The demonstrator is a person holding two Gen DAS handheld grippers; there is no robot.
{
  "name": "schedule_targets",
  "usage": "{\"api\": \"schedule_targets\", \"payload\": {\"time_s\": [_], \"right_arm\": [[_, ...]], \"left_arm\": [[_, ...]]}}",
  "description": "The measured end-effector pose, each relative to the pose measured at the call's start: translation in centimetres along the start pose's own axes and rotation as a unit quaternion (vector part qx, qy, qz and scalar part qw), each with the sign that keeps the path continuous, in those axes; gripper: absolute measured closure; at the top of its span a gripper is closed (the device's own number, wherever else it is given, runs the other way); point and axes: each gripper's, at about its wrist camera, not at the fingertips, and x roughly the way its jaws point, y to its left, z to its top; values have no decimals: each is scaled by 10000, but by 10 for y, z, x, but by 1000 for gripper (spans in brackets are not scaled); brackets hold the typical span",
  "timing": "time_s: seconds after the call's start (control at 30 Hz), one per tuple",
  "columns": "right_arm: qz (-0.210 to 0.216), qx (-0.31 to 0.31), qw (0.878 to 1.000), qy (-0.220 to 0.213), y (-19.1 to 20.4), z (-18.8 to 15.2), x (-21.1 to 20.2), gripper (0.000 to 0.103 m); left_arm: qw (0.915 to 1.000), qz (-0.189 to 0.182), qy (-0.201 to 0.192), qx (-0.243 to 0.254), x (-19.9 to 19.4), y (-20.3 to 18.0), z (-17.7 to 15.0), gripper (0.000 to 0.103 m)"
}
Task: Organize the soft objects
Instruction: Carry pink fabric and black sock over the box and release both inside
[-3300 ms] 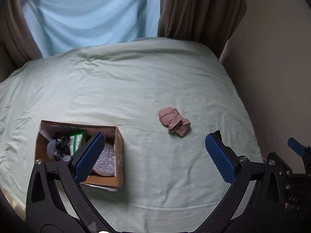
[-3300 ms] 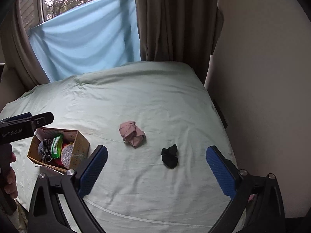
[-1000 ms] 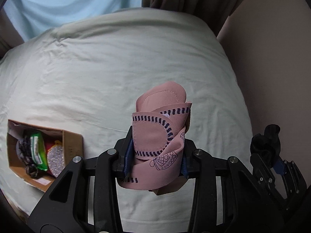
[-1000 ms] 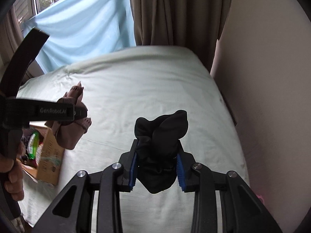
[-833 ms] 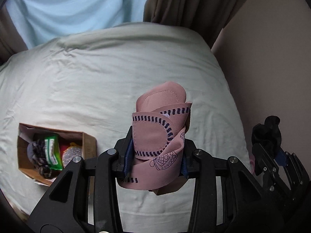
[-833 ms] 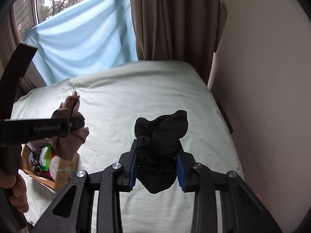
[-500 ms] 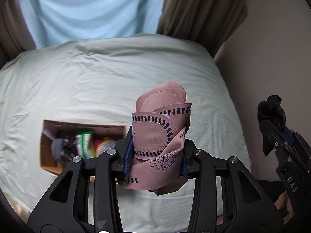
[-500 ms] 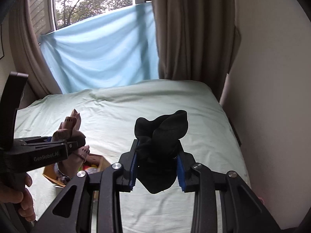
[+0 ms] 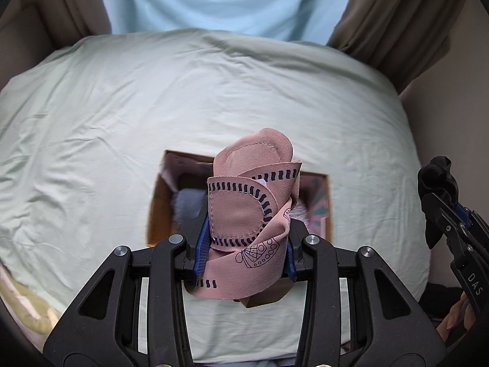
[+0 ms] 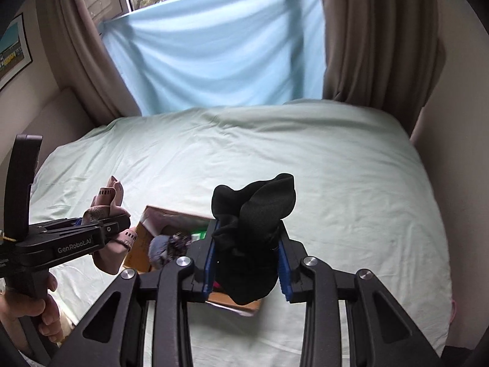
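Note:
My left gripper (image 9: 244,250) is shut on a pink cloth with dark stitching (image 9: 247,214) and holds it in the air over an open cardboard box (image 9: 159,208) on the bed. My right gripper (image 10: 247,263) is shut on a black cloth (image 10: 253,223), also above the box (image 10: 137,244). The left gripper with the pink cloth (image 10: 107,198) shows at the left of the right wrist view. The right gripper with the black cloth (image 9: 434,180) shows at the right edge of the left wrist view. The box holds a grey fluffy item (image 10: 162,247) and other things, partly hidden.
A pale green bed sheet (image 9: 152,107) covers the bed. A blue sheet (image 10: 214,61) hangs over the window behind it, with brown curtains (image 10: 366,46) at both sides. A wall runs along the bed's right side (image 10: 452,122). A yellowish cloth (image 9: 27,309) lies at the lower left.
Both grippers have moved left with their cloths, so the box now lies directly beneath them instead of off to the left. Both grips stay shut.

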Motion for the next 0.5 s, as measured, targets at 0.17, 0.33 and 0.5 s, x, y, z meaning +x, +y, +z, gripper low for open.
{"api": "schedule_targets", "payload": {"time_s": [0.17,0.33,0.5], "right_arm": [[45,169,9992,364,32,-10,42,72],[-38,427,9961,770,47,-23,83,72],[-139,543,9924,1095,44,-23,112,72]], "left_arm": [[9994,85,318,132,34,34,-1,68],[9975,58,633,300,67,48,1,68],[9956,35,780,508,97,47,3,68]]}}
